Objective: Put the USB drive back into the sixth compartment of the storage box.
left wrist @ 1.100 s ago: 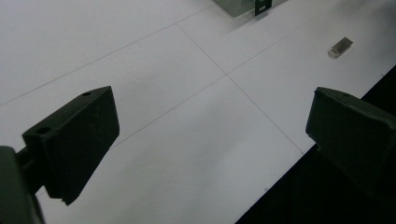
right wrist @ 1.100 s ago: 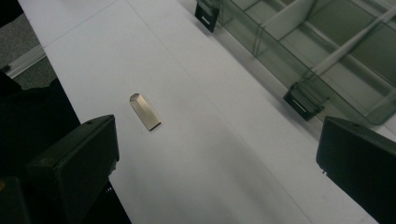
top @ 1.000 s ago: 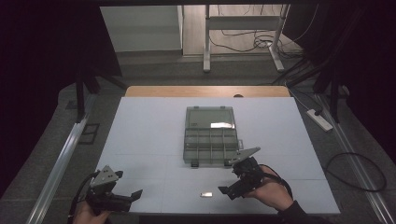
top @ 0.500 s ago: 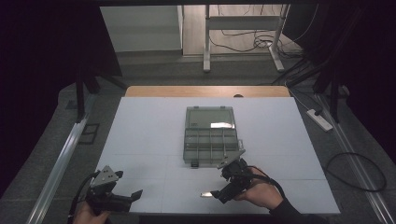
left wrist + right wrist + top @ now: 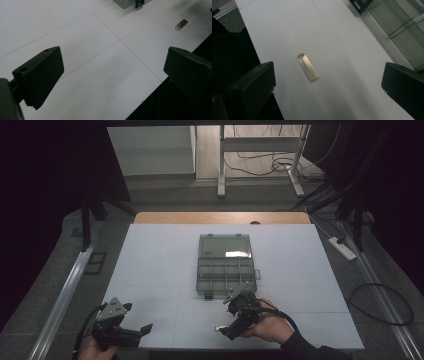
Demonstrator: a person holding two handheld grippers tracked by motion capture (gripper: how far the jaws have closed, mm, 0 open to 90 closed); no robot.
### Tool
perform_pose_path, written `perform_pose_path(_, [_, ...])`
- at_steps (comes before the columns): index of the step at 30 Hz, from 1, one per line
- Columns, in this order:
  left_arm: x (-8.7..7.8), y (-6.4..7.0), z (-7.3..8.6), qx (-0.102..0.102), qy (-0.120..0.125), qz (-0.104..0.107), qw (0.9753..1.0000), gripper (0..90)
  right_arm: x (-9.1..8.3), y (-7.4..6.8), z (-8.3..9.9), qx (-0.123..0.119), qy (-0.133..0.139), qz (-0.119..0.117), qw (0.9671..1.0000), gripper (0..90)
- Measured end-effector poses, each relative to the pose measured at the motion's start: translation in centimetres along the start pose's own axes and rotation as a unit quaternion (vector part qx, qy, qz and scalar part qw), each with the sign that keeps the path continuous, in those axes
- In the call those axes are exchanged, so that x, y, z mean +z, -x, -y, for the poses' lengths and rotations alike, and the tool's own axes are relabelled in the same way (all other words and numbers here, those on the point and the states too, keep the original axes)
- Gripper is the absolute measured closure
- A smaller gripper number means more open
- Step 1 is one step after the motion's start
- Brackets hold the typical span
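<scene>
A small flat metal USB stick [image 5: 308, 68] lies on the white table near its front edge, seen small in the high view [image 5: 218, 328] and far off in the left gripper view [image 5: 181, 24]. My right gripper [image 5: 227, 330] hovers right over the stick, open, its jaws wide on either side of it without touching. A clear plastic compartment box [image 5: 226, 263] sits at the table's middle with its lid open. My left gripper [image 5: 140, 332] rests at the front left, open and empty.
The white table [image 5: 150, 265] ends in a dark drop just past the stick. A corner and latch of the compartment box [image 5: 397, 22] lie to the right gripper's upper right. Beyond the table stand a desk frame [image 5: 260, 160] and floor cables [image 5: 380, 295].
My right gripper has moved left and toward the front edge, from beside the box's front corner to over the USB stick. The left gripper has stayed put.
</scene>
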State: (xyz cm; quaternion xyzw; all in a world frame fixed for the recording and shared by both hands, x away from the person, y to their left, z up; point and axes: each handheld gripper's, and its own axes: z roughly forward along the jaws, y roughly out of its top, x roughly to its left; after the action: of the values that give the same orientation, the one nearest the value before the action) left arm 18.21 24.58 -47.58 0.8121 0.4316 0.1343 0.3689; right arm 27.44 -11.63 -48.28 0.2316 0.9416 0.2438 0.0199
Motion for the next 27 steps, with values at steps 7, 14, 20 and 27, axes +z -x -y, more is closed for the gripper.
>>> perform_pose_path(7, [0.0, 0.0, 0.0, 0.0, 0.001, 0.001, 1.0, 2.8, 1.0, -0.2, -0.4, 0.0, -0.016, -0.005, 0.9999, 0.0])
perform_pose_path(14, [0.0, 0.0, 0.0, 0.0, 0.002, 0.002, 1.0, 2.9, 2.4, -0.7, -0.6, -0.018, -0.037, 0.002, 0.9992, 0.0])
perform_pose_path(20, [0.0, 0.0, 0.0, 0.0, 0.002, 0.002, 1.0, 2.9, 3.5, -1.1, -0.7, -0.036, -0.057, 0.017, 0.9976, 0.0])
perform_pose_path(27, [0.0, 0.0, 0.0, -0.001, 0.004, 0.003, 1.0, 2.9, 4.3, -1.4, -0.4, -0.047, -0.072, 0.034, 0.9958, 1.5])
